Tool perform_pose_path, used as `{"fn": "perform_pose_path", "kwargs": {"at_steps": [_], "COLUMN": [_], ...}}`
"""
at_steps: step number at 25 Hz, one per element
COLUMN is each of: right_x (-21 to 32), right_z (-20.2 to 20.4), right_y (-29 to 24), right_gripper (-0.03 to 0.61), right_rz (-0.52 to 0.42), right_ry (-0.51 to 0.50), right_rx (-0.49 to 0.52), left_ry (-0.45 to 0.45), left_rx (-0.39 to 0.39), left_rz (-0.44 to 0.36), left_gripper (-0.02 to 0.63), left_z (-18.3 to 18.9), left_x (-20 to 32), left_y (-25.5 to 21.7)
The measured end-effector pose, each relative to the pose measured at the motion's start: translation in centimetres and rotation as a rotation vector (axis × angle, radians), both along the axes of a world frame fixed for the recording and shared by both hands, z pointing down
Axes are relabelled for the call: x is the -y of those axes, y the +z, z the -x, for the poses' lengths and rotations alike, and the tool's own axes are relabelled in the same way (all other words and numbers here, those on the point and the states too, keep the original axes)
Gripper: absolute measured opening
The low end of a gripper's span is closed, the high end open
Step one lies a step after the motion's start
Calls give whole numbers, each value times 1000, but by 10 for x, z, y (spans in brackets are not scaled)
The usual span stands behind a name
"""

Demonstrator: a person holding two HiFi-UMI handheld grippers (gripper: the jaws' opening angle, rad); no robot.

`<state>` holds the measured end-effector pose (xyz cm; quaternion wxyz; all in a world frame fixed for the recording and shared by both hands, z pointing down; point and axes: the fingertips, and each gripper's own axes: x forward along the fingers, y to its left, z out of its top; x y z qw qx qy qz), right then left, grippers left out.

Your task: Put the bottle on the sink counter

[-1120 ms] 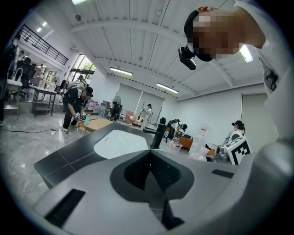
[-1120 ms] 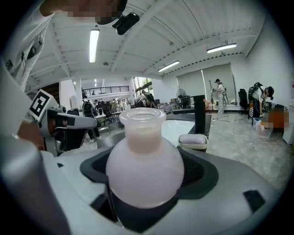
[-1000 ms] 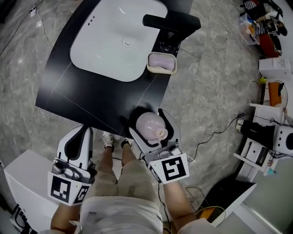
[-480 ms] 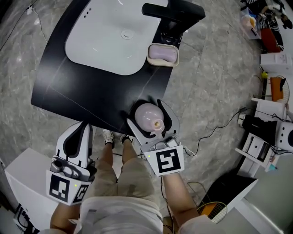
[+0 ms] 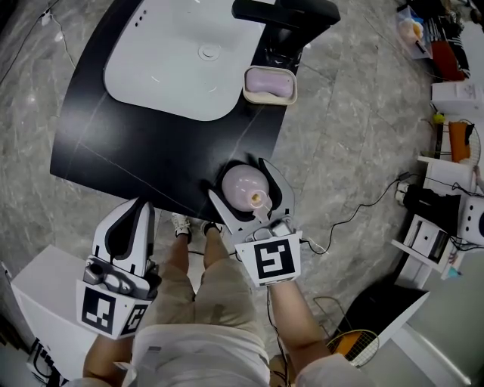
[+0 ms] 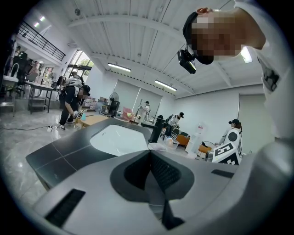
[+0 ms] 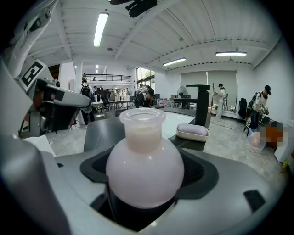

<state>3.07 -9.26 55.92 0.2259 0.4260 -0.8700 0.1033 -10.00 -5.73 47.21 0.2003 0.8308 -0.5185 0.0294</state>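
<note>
A round pale-pink bottle (image 5: 240, 184) with a short open neck sits between the jaws of my right gripper (image 5: 239, 180), which is shut on its belly. It hangs over the near right corner of the black sink counter (image 5: 144, 147). In the right gripper view the bottle (image 7: 144, 170) stands neck-up and fills the middle, with the counter (image 7: 103, 126) behind it. My left gripper (image 5: 140, 210) is held off the counter's near edge, shut and empty. In the left gripper view its jaws (image 6: 149, 156) meet with nothing between them.
A white basin (image 5: 178, 60) is set in the counter, with a black faucet (image 5: 287, 11) and a soap dish (image 5: 270, 83) holding pink soap at its right. A white cabinet (image 5: 38, 295) stands at the lower left. Cables and boxes (image 5: 446, 196) lie on the floor at right.
My right gripper has carried the bottle a little forward, further over the counter's near corner. The left gripper has hardly moved.
</note>
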Motion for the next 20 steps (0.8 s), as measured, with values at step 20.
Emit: {"fn": "perform_pose_path", "kwargs": {"at_steps": [20], "right_x": [-16], "right_z": [-1], "right_y": [20], "right_gripper": [416], "right_rz": [51], "right_ry": [42], "right_rx": [-18], "left_ry": [23], "left_rx": [-5], "left_rz": [11], "left_gripper": [14], "left_z": [3], "left_x": [1], "left_y": [6]}}
